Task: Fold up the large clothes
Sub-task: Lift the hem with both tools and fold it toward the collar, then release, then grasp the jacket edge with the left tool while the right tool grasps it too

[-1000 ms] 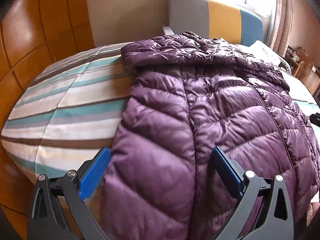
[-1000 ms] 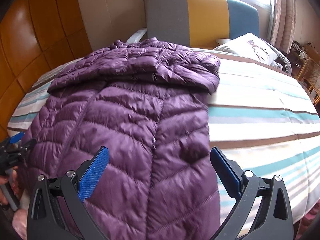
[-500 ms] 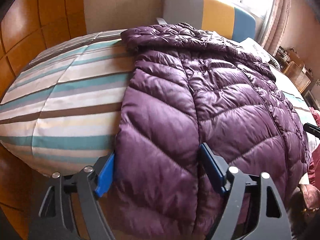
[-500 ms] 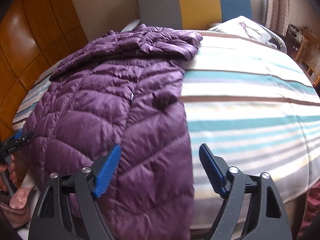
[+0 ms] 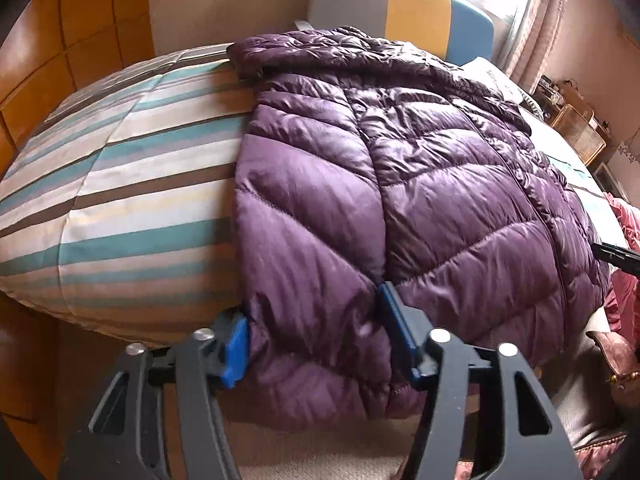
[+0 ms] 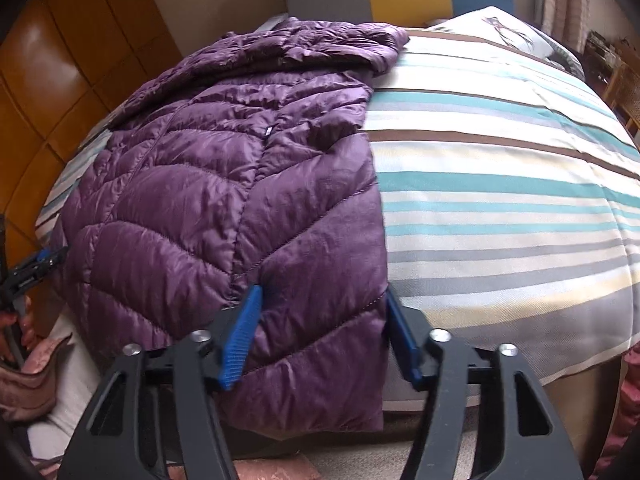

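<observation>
Here, purple jacket (image 5: 400,184) lengthwise on bed, hood far, hem corners between closing left gripper (image 5: 316,338), right gripper (image 6: 322,334)

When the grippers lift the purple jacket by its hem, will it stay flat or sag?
The purple jacket probably sags: its hem already droops over the bed edge. Its shiny shell may slip. Puffy quilting suggests it is light.
</observation>
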Demonstrator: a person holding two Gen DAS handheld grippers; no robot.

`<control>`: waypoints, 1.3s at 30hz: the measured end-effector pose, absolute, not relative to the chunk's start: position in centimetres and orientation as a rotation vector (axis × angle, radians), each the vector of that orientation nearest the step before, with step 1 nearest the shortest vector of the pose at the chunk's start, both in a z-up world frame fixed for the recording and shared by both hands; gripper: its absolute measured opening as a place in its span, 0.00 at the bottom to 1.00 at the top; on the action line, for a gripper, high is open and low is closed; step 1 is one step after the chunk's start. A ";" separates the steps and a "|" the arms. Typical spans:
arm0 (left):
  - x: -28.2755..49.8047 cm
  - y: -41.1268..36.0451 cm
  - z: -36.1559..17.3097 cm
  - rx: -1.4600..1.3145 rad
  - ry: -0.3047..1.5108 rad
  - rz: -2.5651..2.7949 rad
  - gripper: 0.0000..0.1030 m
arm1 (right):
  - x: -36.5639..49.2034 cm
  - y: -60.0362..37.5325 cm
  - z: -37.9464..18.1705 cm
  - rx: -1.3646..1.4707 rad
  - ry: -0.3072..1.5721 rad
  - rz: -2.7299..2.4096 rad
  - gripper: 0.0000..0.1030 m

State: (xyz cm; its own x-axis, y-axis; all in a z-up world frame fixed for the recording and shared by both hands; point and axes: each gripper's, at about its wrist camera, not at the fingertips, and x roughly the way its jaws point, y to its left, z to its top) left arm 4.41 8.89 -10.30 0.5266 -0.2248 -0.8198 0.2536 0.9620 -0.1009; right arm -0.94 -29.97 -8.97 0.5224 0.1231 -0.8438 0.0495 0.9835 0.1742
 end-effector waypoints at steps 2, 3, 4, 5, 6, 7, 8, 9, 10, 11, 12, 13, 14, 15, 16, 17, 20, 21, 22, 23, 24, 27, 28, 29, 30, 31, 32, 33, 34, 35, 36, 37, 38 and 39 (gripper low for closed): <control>4.3 8.3 -10.1 0.053 0.975 -0.303 0.34 | -0.9 -29.6 -8.9 0.175 1.019 0.068 0.37; 4.2 8.1 -10.0 0.062 0.971 -0.310 0.27 | -0.8 -29.4 -8.9 0.181 1.018 0.081 0.30; 4.1 8.0 -9.9 0.064 0.967 -0.316 0.18 | -0.8 -29.4 -8.9 0.193 1.017 0.096 0.25; 4.0 7.9 -9.7 0.067 0.960 -0.320 0.14 | -0.8 -29.5 -8.9 0.207 1.018 0.110 0.17; 3.9 7.9 -9.5 0.066 0.950 -0.323 0.12 | -0.8 -29.6 -8.8 0.230 1.017 0.126 0.14; 3.8 8.1 -9.2 0.057 0.940 -0.326 0.09 | -0.8 -29.7 -8.7 0.248 1.011 0.141 0.12; 3.7 8.2 -8.9 0.045 0.930 -0.331 0.08 | -0.8 -29.8 -8.6 0.267 1.006 0.154 0.11; 3.6 8.3 -8.5 0.031 0.914 -0.340 0.07 | -0.9 -29.9 -8.4 0.283 1.001 0.167 0.09; 3.5 8.4 -8.2 0.024 0.899 -0.348 0.07 | -0.9 -30.0 -8.3 0.297 0.994 0.179 0.09; 3.3 8.4 -7.7 0.018 0.877 -0.359 0.06 | -1.0 -30.0 -8.0 0.313 0.984 0.194 0.09; 3.1 8.5 -7.3 0.012 0.860 -0.366 0.06 | -1.1 -30.2 -7.6 0.332 0.969 0.214 0.08; 3.0 8.6 -6.9 0.002 0.845 -0.374 0.06 | -1.2 -30.3 -7.3 0.347 0.956 0.230 0.08; 2.9 8.6 -6.7 -0.007 0.834 -0.380 0.06 | -1.3 -30.4 -7.0 0.358 0.945 0.244 0.08; 2.8 8.8 -6.3 -0.023 0.820 -0.389 0.06 | -1.4 -30.4 -6.6 0.368 0.929 0.260 0.08; 2.7 9.0 -6.0 -0.044 0.807 -0.401 0.06 | -1.5 -30.4 -6.3 0.374 0.917 0.272 0.08; 2.6 9.2 -5.7 -0.064 0.794 -0.412 0.05 | -1.5 -30.4 -6.0 0.378 0.910 0.280 0.08; 2.2 9.3 -4.9 -0.093 0.759 -0.438 0.05 | -1.7 -30.5 -5.2 0.429 0.878 0.330 0.06; 2.0 9.4 -4.5 -0.101 0.745 -0.451 0.05 | -1.7 -30.6 -5.1 0.445 0.870 0.341 0.06; 1.8 9.4 -4.2 -0.110 0.732 -0.465 0.05 | -1.8 -30.8 -4.9 0.469 0.856 0.359 0.06; 1.6 9.6 -3.9 -0.123 0.719 -0.478 0.05 | -1.7 -30.9 -4.8 0.484 0.846 0.372 0.06; 1.5 9.7 -3.5 -0.133 0.707 -0.490 0.05 | -1.8 -31.0 -4.5 0.509 0.829 0.397 0.06; 1.1 10.3 -2.4 -0.165 0.667 -0.529 0.05 | -1.6 -31.2 -3.6 0.546 0.797 0.445 0.06; 1.0 10.4 -2.1 -0.173 0.656 -0.538 0.05 | -1.6 -31.3 -3.3 0.570 0.783 0.465 0.06; 1.0 10.5 -1.8 -0.183 0.651 -0.544 0.05 | -1.4 -31.5 -3.1 0.593 0.772 0.479 0.06; 1.1 10.8 -1.5 -0.208 0.648 -0.557 0.05 | -1.2 -31.8 -2.9 0.623 0.756 0.496 0.06; 1.3 11.2 -1.3 -0.238 0.651 -0.568 0.05 | -1.0 -32.1 -2.6 0.648 0.741 0.506 0.06; 1.6 11.5 -1.2 -0.262 0.653 -0.571 0.05 | -0.7 -32.5 -2.4 0.674 0.729 0.513 0.06; 2.0 11.9 -1.1 -0.284 0.654 -0.570 0.05 | -0.2 -32.9 -2.3 0.694 0.722 0.516 0.06; 2.6 12.3 -1.0 -0.307 0.659 -0.571 0.05 | 0.3 -33.3 -2.3 0.725 0.714 0.514 0.06; 3.3 12.5 -1.1 -0.319 0.670 -0.568 0.05 | 0.7 -33.8 -2.4 0.746 0.710 0.507 0.06; 3.7 12.7 -1.1 -0.319 0.673 -0.558 0.05 | 1.6 -34.3 -2.5 0.780 0.703 0.498 0.06; 4.5 12.8 -1.0 -0.316 0.678 -0.543 0.05 | 2.3 -34.8 -2.5 0.804 0.696 0.493 0.06; 5.3 12.9 -1.0 -0.318 0.685 -0.537 0.05 | 3.1 -35.2 -2.5 0.817 0.687 0.485 0.06; 6.0 12.8 -0.7 -0.320 0.687 -0.534 0.05 | 4.2 -35.7 -2.5 0.836 0.678 0.478 0.06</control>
